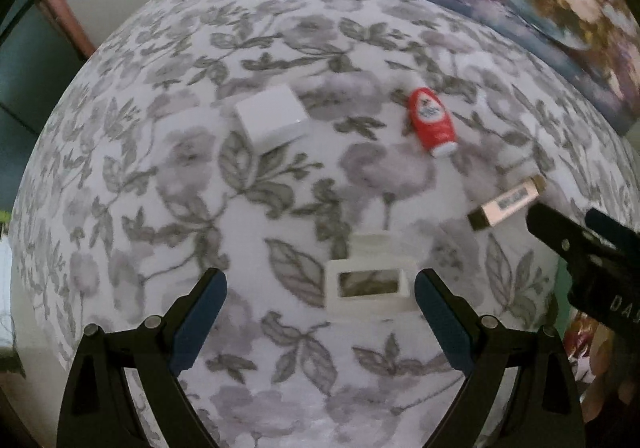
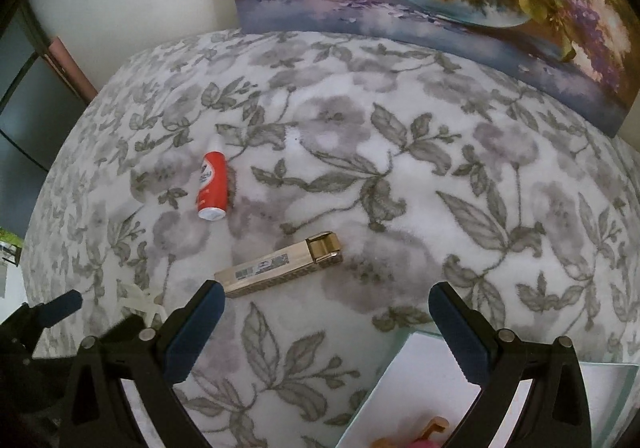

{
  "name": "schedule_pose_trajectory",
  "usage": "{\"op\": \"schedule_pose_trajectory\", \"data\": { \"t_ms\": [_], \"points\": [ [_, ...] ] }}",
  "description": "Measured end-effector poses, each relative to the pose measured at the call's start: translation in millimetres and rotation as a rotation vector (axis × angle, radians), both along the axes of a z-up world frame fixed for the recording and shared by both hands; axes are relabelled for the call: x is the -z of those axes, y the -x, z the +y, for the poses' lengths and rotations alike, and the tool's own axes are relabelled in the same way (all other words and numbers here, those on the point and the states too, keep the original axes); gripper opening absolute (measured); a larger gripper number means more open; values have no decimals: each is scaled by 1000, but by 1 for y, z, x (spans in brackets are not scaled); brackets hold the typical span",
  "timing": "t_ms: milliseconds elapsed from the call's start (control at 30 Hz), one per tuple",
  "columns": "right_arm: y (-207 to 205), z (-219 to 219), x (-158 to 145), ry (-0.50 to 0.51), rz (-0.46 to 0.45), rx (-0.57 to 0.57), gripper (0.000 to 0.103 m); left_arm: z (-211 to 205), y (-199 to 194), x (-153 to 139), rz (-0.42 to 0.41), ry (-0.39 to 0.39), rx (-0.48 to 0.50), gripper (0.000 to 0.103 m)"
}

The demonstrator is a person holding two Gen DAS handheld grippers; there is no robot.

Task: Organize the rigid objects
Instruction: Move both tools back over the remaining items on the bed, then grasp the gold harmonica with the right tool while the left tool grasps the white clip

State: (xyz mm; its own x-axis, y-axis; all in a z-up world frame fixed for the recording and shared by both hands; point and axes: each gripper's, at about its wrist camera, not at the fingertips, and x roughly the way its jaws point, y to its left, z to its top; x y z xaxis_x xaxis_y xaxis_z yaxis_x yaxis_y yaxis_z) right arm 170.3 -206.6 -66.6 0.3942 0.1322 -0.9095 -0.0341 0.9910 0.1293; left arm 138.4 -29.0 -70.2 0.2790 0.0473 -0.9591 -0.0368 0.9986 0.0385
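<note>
Two claws, left claw [image 1: 320, 316] and right claw [image 2: 326, 328], hang released over the floral worktop [image 1: 280, 48]; the left frames a white clip [image 1: 368, 286], apparently next for grasping.

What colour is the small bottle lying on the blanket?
Red with a white cap, the bottle shows best in the right wrist view.

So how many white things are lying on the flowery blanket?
2. A plain white cardboard box lies far back on the left; a white plastic frame-shaped clip sits between the left gripper fingers. More may be hidden out of view.
</note>
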Motion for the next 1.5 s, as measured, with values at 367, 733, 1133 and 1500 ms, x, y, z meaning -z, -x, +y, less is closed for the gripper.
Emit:
{"op": "schedule_pose_trajectory", "data": {
  "t_ms": [367,733,1133,1500],
  "points": [
    [-6,17,1,24,11,-57,103,7,-3,24,40,-1,-25,95],
    [-17,38,11,86,26,-127,103,27,-7,31,59,62,-62,68],
    [-23,57,26,190,37,-174,103,49,-13,24,42,93,-73,52],
    [-22,62,30,225,35,-190,97,50,-12,24,39,99,-85,52]
  ]
}}
